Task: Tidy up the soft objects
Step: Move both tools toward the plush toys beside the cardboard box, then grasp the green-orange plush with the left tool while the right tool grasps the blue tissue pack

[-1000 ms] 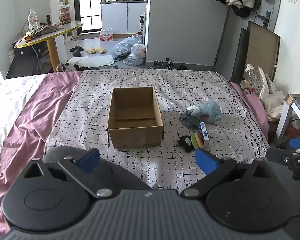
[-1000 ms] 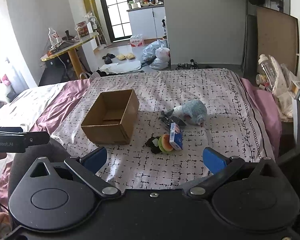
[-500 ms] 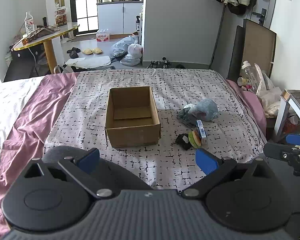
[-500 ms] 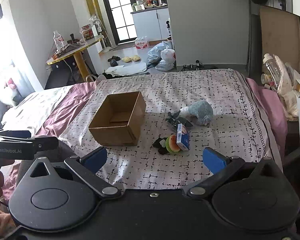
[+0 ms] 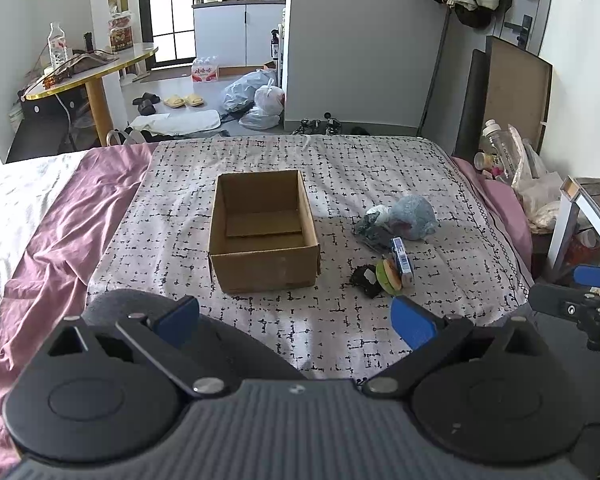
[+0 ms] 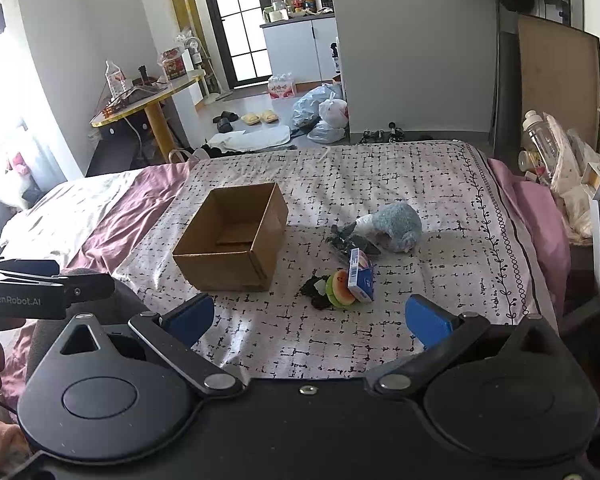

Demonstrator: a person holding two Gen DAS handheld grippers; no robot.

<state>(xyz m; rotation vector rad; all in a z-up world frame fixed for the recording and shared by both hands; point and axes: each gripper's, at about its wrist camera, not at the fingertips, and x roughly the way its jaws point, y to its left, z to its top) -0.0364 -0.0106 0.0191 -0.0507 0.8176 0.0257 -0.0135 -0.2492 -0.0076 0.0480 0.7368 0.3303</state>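
Bare patterned bedspread [image 5: 340, 336] lying open between grippers and objects. Cardboard box [image 5: 264, 232] standing centre, top open, walls blocking low sideways passage. Soft toys [image 5: 396, 240] clustering just right of box, narrow gap between.

A cardboard box [image 5: 264, 232] stands on the patterned blanket [image 5: 340, 168] in the middle of the bed. To the right of the box lies a group of small things: a plush toy [image 5: 412, 216] on the far side, a dark bag [image 5: 374, 230] touching it on its left, and nearer a small carton [image 5: 402, 258], a round soft toy [image 5: 388, 276] and a dark soft piece [image 5: 366, 280] side by side. A round table [image 5: 92, 68] stands far left, on the floor behind the bed.
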